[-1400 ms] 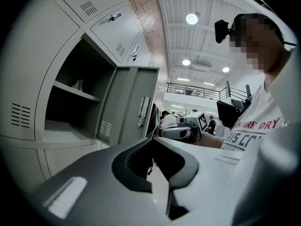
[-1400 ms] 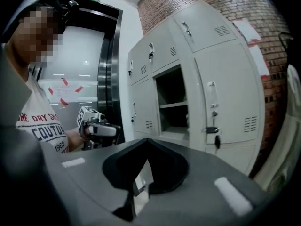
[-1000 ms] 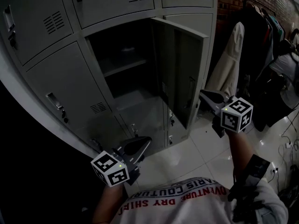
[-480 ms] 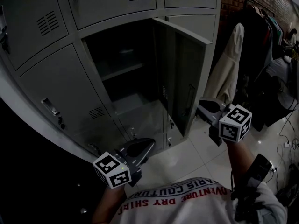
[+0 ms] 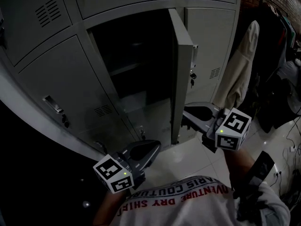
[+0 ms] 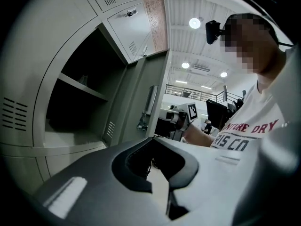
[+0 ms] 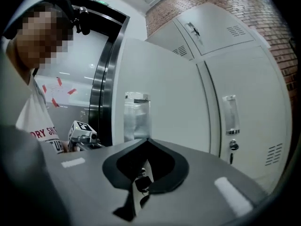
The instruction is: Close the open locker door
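Observation:
The grey locker door stands about half open, edge-on to me in the head view, beside the dark open compartment. My right gripper is shut and empty. Its tip sits low at the door's outer face; I cannot tell whether it touches. In the right gripper view that outer face fills the middle just past the shut jaws of the right gripper. My left gripper is shut and empty, low in front of the compartment. The left gripper faces the door's inner side with its latch bar.
Closed lockers surround the open one, including the neighbour to the right. A light coat and dark clothes hang at the right. Below is a white tiled floor, with cables at the far right.
The door has swung from wide open toward the compartment and now shows edge-on. My right gripper has moved left with it. The left gripper has shifted slightly right.

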`<state>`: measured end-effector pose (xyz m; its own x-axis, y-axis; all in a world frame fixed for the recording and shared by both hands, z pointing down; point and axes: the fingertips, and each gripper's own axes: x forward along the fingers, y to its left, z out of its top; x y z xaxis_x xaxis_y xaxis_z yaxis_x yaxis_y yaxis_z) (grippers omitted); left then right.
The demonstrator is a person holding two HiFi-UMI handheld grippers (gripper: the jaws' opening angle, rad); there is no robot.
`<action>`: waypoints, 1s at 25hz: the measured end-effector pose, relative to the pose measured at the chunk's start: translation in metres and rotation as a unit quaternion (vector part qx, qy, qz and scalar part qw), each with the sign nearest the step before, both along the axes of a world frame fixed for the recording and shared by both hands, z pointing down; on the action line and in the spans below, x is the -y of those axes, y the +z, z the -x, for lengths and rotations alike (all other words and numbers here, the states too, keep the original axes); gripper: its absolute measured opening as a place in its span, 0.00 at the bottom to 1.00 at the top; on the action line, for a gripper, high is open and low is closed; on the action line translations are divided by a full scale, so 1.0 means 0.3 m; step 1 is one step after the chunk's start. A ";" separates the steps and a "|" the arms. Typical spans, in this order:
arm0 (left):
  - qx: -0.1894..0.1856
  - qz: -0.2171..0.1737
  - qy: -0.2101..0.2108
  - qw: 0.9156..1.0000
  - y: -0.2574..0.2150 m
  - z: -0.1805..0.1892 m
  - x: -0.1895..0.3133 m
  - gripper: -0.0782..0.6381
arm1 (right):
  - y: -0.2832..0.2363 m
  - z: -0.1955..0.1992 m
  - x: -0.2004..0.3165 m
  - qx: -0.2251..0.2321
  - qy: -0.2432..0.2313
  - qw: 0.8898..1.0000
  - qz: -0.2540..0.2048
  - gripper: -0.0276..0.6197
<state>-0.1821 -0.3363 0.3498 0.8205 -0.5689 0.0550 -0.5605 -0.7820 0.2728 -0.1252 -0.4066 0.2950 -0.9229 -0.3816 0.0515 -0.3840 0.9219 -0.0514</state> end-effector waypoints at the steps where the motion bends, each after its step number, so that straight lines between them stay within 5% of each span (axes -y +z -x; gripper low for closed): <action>1: 0.000 0.000 -0.005 1.000 0.002 0.012 0.006 0.12 | 0.001 0.029 0.005 0.003 -0.010 1.000 0.002 0.04; 12: 0.002 0.006 -0.068 0.998 0.025 0.179 0.052 0.12 | 0.027 0.321 0.105 0.012 -0.076 0.997 0.015 0.04; 20: 0.007 0.009 -0.116 0.993 0.031 0.302 0.056 0.12 | 0.089 0.460 0.256 -0.030 -0.051 0.998 -0.007 0.04; 25: -0.008 0.019 -0.129 0.991 0.041 0.357 0.063 0.12 | 0.104 0.509 0.362 -0.012 -0.025 0.999 0.029 0.04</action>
<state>-0.2891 -0.3552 0.3621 0.6493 -0.7575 0.0684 -0.7353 -0.6022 0.3110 -0.2779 -0.5151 0.3262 -0.9386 -0.3316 0.0955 -0.3403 0.9354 -0.0965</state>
